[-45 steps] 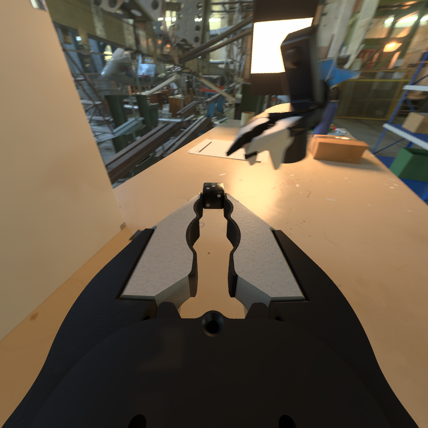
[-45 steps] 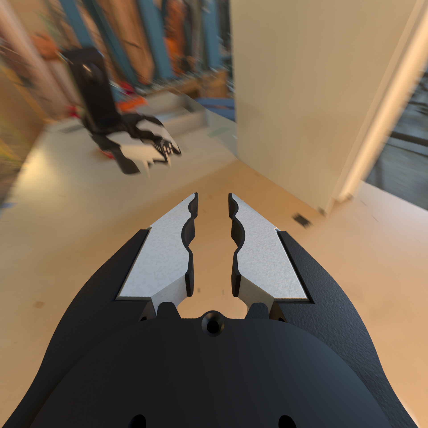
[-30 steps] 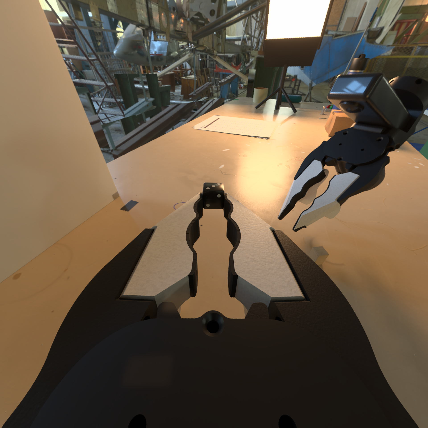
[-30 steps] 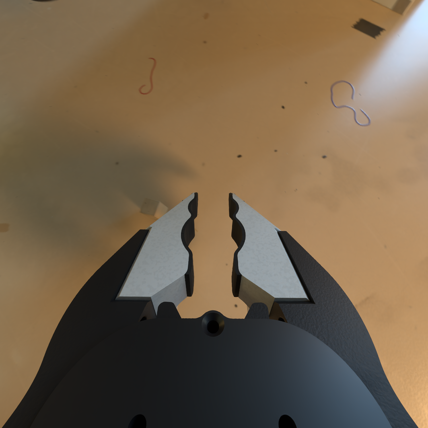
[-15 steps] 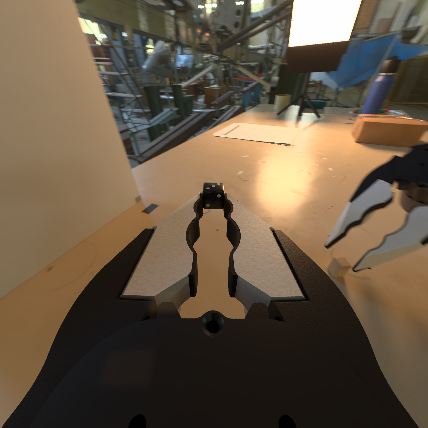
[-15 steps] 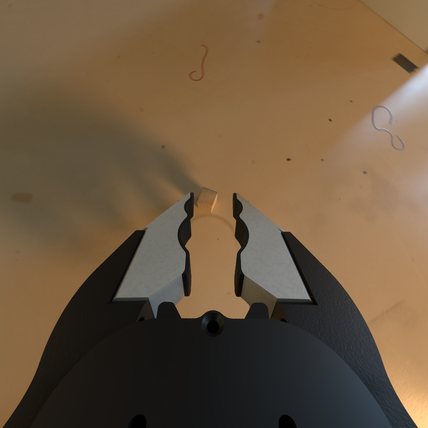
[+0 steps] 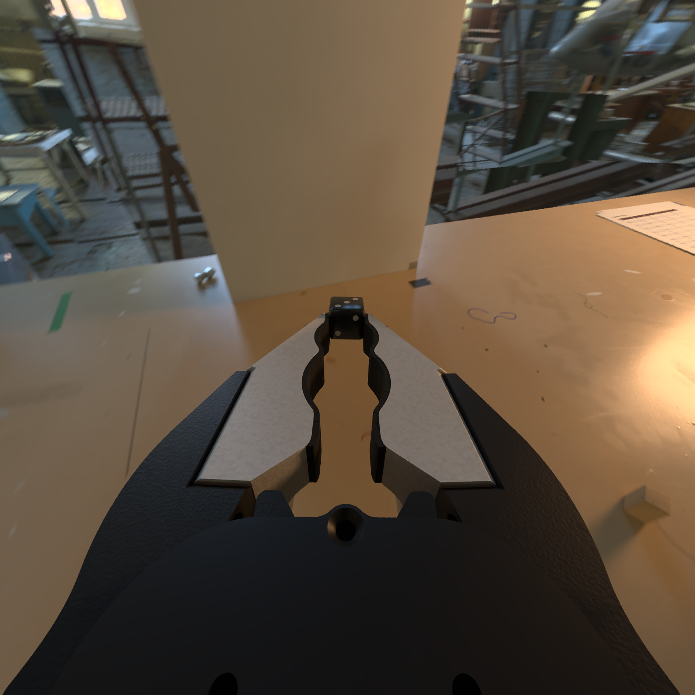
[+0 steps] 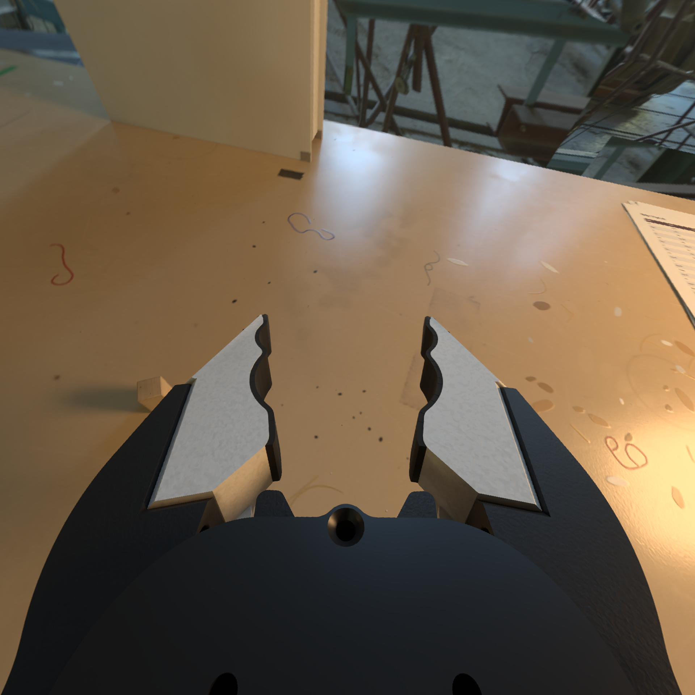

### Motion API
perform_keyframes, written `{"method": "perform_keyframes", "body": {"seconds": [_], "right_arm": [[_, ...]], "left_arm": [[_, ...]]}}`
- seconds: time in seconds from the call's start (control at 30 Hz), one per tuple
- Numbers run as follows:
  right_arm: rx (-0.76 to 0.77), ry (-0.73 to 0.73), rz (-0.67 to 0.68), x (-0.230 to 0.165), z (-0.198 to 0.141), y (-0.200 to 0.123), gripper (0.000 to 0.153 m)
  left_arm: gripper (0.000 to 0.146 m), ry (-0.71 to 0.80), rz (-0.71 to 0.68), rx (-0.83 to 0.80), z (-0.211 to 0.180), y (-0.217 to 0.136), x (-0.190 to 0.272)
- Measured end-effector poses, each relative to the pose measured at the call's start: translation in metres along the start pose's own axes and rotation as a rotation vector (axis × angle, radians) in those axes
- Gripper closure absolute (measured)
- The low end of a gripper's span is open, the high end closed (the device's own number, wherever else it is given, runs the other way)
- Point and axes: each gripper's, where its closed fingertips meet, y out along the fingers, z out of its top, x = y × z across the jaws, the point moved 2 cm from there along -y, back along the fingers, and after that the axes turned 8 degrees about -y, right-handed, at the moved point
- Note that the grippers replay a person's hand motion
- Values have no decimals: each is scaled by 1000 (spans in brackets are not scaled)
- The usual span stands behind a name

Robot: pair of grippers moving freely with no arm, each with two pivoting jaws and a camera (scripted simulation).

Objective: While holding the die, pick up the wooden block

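My left gripper [image 7: 346,319] is shut on a small black die [image 7: 346,317] with white pips, held at its fingertips above the tan table [image 7: 545,376]. The small pale wooden block [image 7: 646,506] lies on the table to the lower right of the left gripper. In the right wrist view the same block [image 8: 152,389] lies on the table, partly hidden behind the left finger's base. My right gripper [image 8: 345,323] is wide open and empty, with the block outside its jaws to the left.
An upright tan board [image 7: 301,131] stands on the table ahead; it also shows in the right wrist view [image 8: 203,67]. A printed sheet [image 8: 669,248] lies at the far right. The table's far edge [image 8: 489,154] drops off beyond.
The right gripper opened wider and drew back and right; the block, at its fingertips before, now lies left of its finger base. The left gripper turned left toward the board, die still held.
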Motion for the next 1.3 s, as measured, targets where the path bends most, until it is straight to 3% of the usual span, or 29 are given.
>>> {"method": "perform_keyframes", "body": {"seconds": [0.13,0.3,1.1,1.3], "right_arm": [[47,31,-20,8,2,-9,67],[60,19,2,7,3,-15,67],[32,3,66,-5,8,-16,72],[-53,-38,254,-59,-4,-9,80]], "left_arm": [[130,-63,111,-19,-25,-44,-4],[130,-94,102,-41,-43,-62,10],[130,-55,46,-73,-48,-63,24],[130,-57,35,-86,-51,-62,25]]}}
